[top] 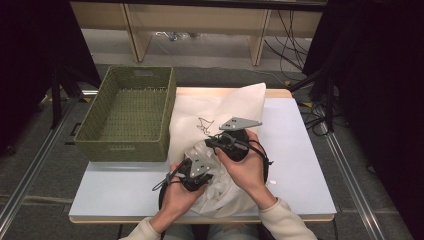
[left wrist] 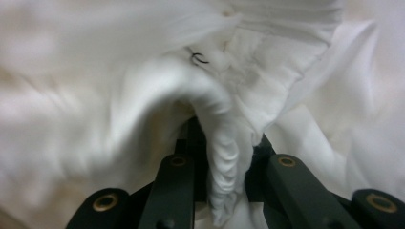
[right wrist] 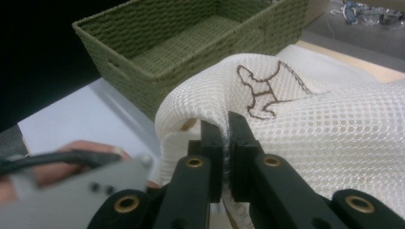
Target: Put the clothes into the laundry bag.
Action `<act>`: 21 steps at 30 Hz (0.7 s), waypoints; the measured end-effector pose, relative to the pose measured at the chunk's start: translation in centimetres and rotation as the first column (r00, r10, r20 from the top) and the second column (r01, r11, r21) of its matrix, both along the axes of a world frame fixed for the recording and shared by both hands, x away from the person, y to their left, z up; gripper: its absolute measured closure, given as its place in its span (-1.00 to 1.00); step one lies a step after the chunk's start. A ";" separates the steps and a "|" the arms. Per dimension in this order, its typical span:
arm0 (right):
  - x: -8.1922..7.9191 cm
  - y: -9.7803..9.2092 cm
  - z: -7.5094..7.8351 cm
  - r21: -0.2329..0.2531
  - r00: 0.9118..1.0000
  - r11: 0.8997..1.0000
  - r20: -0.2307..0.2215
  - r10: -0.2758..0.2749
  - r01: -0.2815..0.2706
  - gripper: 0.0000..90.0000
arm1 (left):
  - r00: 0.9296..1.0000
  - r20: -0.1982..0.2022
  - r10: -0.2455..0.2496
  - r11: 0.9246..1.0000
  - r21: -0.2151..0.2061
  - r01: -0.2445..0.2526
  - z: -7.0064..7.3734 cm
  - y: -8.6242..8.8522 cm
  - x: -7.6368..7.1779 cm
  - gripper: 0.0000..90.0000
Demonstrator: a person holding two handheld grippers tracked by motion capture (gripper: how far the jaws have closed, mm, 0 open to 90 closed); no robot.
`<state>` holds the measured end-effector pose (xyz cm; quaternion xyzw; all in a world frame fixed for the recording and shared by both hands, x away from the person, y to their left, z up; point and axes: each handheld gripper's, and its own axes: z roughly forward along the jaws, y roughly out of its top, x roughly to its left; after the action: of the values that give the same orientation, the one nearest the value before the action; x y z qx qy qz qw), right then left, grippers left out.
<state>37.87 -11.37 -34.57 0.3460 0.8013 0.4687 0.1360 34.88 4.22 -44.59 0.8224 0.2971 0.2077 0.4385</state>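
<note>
While I watch from the high view, the white mesh bag (top: 215,115) lies across the middle of the worktop (top: 300,165), its left edge touching the green woven basket (top: 127,115) that stands at the far left corner. My left gripper (top: 196,172) and right gripper (top: 231,142) sit close together over the bag's near end, where a white garment (top: 220,192) bunches toward the near edge; their jaws are hidden under the grey plates here. Along the left gripper view, the jaws pinch a twisted rope of white garment (left wrist: 222,157), soft and blurred, with a small dark hook-like mark (left wrist: 199,58) that I cannot identify. Through the right gripper view, the right gripper (right wrist: 225,138) is pressed onto a fold at the mesh bag's (right wrist: 334,119) rim, the basket (right wrist: 191,43) just behind it. My worry is that the thin fold slips from the right jaws if I pull apart, letting the mouth collapse, or that the garment snags on the mesh. I cannot tell where the bag's opening lies.
</note>
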 end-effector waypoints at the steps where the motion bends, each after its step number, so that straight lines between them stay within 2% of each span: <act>1: -0.2 0.0 0.2 0.012 1.000 1.000 -0.001 -0.001 0.001 0.95 | 1.000 0.025 0.006 0.999 -0.033 -0.005 0.8 0.0 -0.2 0.73; 2: -0.3 0.0 0.3 0.005 1.000 1.000 0.013 -0.005 0.005 0.95 | 0.999 0.048 0.011 0.998 -0.062 -0.008 1.7 0.1 -0.3 0.73; 3: -0.4 0.0 0.5 0.017 0.999 1.000 0.034 0.014 -0.014 0.95 | 0.997 0.075 0.019 0.996 -0.084 -0.013 2.4 0.1 -0.3 0.73; 4: -0.5 0.0 0.7 0.031 0.999 0.999 0.038 0.016 -0.017 0.95 | 0.994 0.102 0.028 0.996 -0.086 -0.019 3.0 0.2 -0.2 0.73; 5: -0.7 -0.1 1.0 0.029 0.999 1.000 0.049 0.003 -0.004 0.95 | 0.995 0.097 0.028 0.995 -0.095 -0.019 3.3 0.2 -0.1 0.73; 6: -0.9 -0.1 1.1 0.046 0.999 0.999 0.052 0.004 -0.006 0.95 | 0.995 0.096 0.034 0.995 -0.100 -0.024 3.4 0.2 0.2 0.73; 7: -0.9 -0.3 1.4 0.033 0.998 0.999 0.066 0.007 -0.009 0.95 | 0.992 0.113 0.047 0.996 -0.086 -0.037 3.4 0.3 0.6 0.73; 9: -0.8 -0.5 1.3 0.042 0.999 0.999 0.047 -0.004 0.002 0.95 | 0.992 0.114 0.056 0.996 -0.073 -0.048 2.7 0.1 1.3 0.72; 10: -0.6 -0.6 1.2 0.032 0.998 1.000 0.065 0.000 -0.002 0.95 | 0.992 0.110 0.067 0.996 -0.068 -0.060 2.1 0.0 1.7 0.72; 11: -0.4 -0.6 1.0 0.032 0.999 0.999 0.048 -0.010 0.009 0.95 | 0.991 0.115 0.075 0.996 -0.050 -0.070 1.5 -0.1 2.2 0.71; 12: -0.2 -0.6 0.8 0.034 0.999 0.999 0.032 -0.018 0.017 0.95 | 0.991 0.115 0.075 0.996 -0.050 -0.070 1.5 -0.1 2.2 0.70; 13: 0.0 -0.6 0.5 0.030 1.000 0.999 0.027 -0.012 0.012 0.95 | 0.990 0.110 0.086 0.996 -0.007 -0.086 0.1 -0.3 3.1 0.69; 14: 0.1 -0.5 0.2 0.043 0.999 0.998 -0.017 -0.033 0.034 0.95 | 0.990 0.096 0.102 0.995 -0.015 -0.101 -0.7 -0.4 3.5 0.67; 15: 0.4 -0.7 0.0 0.019 1.000 0.999 -0.006 -0.026 0.026 0.95 | 0.988 0.093 0.122 0.992 -0.026 -0.121 -1.4 -0.7 3.8 0.66; 16: 0.7 -0.7 -0.3 0.014 1.000 1.000 -0.008 -0.028 0.028 0.95 | 0.989 0.097 0.109 0.994 0.014 -0.111 -1.9 -0.7 4.2 0.65; 17: 0.9 -0.7 -0.5 0.015 1.000 1.000 -0.017 -0.026 0.026 0.95 | 0.990 0.076 0.121 0.993 -0.009 -0.121 -2.4 -1.1 4.3 0.63; 18: 1.0 -0.8 -0.6 0.000 0.999 0.999 -0.017 -0.035 0.035 0.95 | 0.994 0.080 0.077 0.995 0.059 -0.082 -2.5 -1.0 4.6 0.60; 19: 1.0 -0.7 -0.8 0.003 0.998 0.999 -0.037 -0.043 0.043 0.95 | 0.995 0.069 0.075 0.995 0.056 -0.079 -2.6 -1.1 4.5 0.56; 21: 1.2 -0.8 -0.9 0.000 0.998 0.999 -0.034 -0.047 0.047 0.95 | 0.995 0.076 0.072 0.995 0.059 -0.076 -2.4 -1.2 4.3 0.47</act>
<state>39.06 -12.17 -35.45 0.3724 0.7950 0.4598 0.1333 39.20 3.06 -47.03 0.8157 0.3044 0.2631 0.4157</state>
